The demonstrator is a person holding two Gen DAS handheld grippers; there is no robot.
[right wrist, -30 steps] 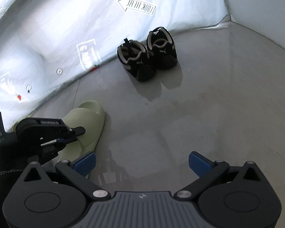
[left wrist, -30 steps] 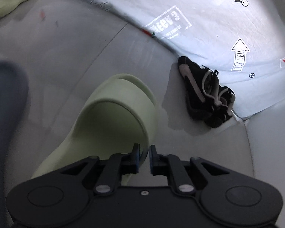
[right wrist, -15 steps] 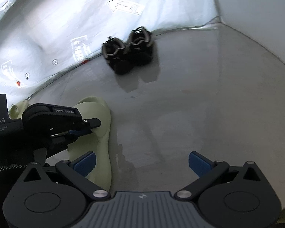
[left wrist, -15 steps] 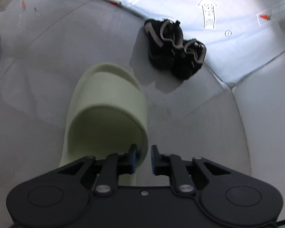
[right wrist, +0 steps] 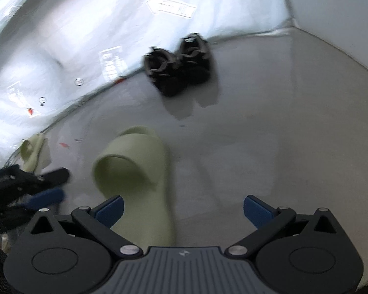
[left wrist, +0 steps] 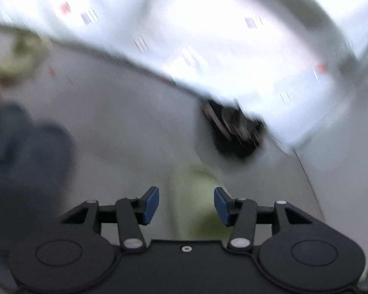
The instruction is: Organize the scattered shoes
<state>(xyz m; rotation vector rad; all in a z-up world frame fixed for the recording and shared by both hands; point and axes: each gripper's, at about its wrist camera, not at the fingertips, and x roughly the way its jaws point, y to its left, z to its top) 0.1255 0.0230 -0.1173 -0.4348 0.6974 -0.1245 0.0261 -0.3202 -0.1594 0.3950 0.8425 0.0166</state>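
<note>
A pale green slide sandal (right wrist: 139,171) lies flat on the grey floor, toe toward the wall. In the blurred left wrist view it (left wrist: 196,196) shows below and beyond my left gripper (left wrist: 186,204), whose jaws are opening with nothing pressed between the pads. That left gripper (right wrist: 46,186) appears left of the sandal, clear of it. My right gripper (right wrist: 182,210) stands open above the sandal's heel end. A pair of black sneakers (right wrist: 179,66) sits side by side against the white wall sheet. A second green sandal (right wrist: 33,149) lies far left by the wall.
A white plastic sheet (right wrist: 85,36) with printed arrows covers the wall. A room corner (right wrist: 292,22) lies right of the sneakers. A person's dark trouser leg (left wrist: 24,147) stands at the left in the left wrist view.
My left gripper let go of the green sandal, opened and pulled up and away to the left. The sandal now rests on the floor. The right gripper barely shifted.
</note>
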